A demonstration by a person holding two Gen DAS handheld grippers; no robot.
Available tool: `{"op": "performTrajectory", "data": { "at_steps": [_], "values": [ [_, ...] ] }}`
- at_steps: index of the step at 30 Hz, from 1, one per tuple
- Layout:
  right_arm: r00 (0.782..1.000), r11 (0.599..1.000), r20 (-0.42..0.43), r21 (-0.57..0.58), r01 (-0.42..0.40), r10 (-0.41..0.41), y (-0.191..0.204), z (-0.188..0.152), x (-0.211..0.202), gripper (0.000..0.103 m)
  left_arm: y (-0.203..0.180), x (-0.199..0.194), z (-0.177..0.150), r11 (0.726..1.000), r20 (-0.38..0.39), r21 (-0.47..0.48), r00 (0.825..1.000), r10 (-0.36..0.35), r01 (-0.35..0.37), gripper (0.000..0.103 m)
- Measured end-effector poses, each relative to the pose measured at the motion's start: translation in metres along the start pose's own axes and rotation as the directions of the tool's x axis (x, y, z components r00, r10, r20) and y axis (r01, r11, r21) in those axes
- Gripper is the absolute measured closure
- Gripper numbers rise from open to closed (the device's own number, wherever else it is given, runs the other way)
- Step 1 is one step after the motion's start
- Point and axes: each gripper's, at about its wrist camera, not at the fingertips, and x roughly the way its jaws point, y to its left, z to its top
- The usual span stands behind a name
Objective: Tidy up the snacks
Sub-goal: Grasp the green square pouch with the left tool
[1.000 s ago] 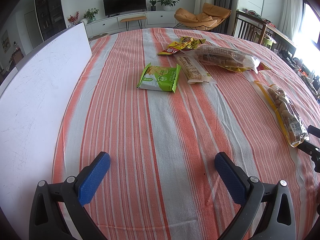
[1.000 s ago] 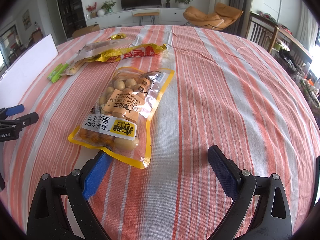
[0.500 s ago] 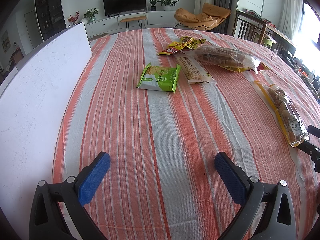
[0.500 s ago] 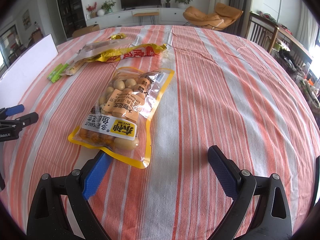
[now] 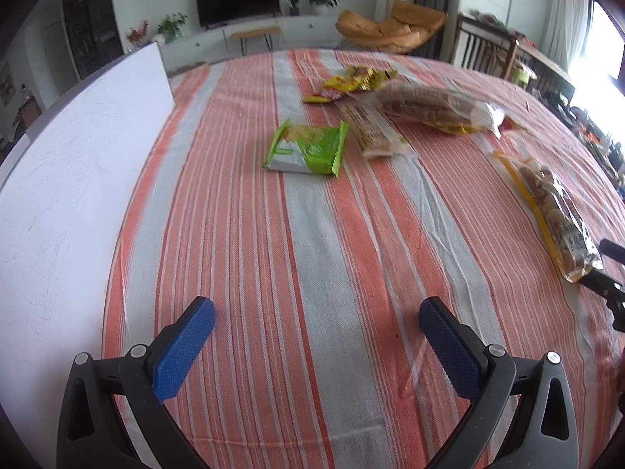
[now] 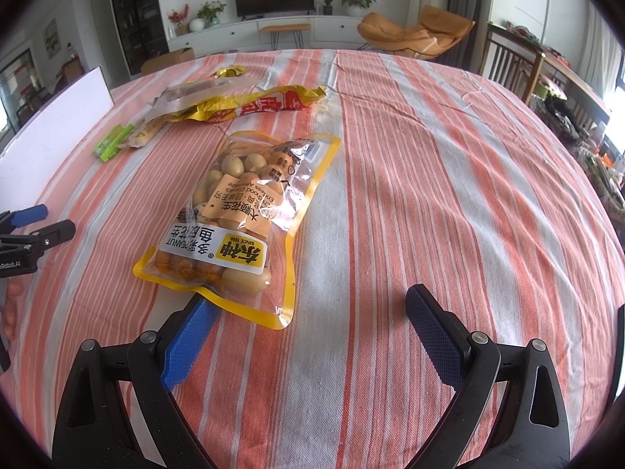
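Note:
Snacks lie on a red-and-grey striped tablecloth (image 5: 312,254). A yellow-edged peanut bag (image 6: 242,215) lies just ahead of my right gripper (image 6: 308,312), which is open; its left finger (image 6: 187,336) sits under the bag's near edge. The bag also shows at the right of the left wrist view (image 5: 554,207). My left gripper (image 5: 316,320) is open and empty over bare cloth. Farther off lie a green packet (image 5: 306,148), a clear biscuit pack (image 5: 375,133), a long clear snack bag (image 5: 433,107) and a yellow wrapper (image 5: 351,82).
A white board (image 5: 70,164) lies along the left side of the table. The right gripper's finger tips (image 5: 609,273) show at the right edge of the left wrist view. Chairs and a TV cabinet stand beyond the table.

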Motion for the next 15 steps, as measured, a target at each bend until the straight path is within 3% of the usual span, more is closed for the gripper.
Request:
{"op": "performTrajectory", "data": {
  "at_steps": [3, 5, 11, 15],
  "values": [
    [1.000, 1.000, 0.000, 0.000, 0.000, 0.000, 0.000, 0.000, 0.001, 0.005, -0.002, 0.005, 0.015, 0.998, -0.111, 0.034, 0.992, -0.054, 0.058, 0.000],
    [1.000, 1.000, 0.000, 0.001, -0.001, 0.001, -0.001, 0.000, 0.001, 0.005, -0.001, 0.005, 0.033, 0.993, -0.106, 0.044, 0.989, -0.103, 0.108, 0.000],
    [1.000, 1.000, 0.000, 0.001, -0.001, 0.001, 0.000, 0.000, 0.000, 0.005, -0.009, 0.029, 0.096, 0.990, -0.097, 0.130, 0.994, -0.044, 0.056, 0.001],
    [1.000, 1.000, 0.000, 0.002, -0.002, 0.002, -0.001, 0.000, 0.000, 0.005, -0.002, 0.058, 0.118, 0.989, -0.135, 0.138, 0.990, -0.027, 0.046, 0.014]
  ]
}}
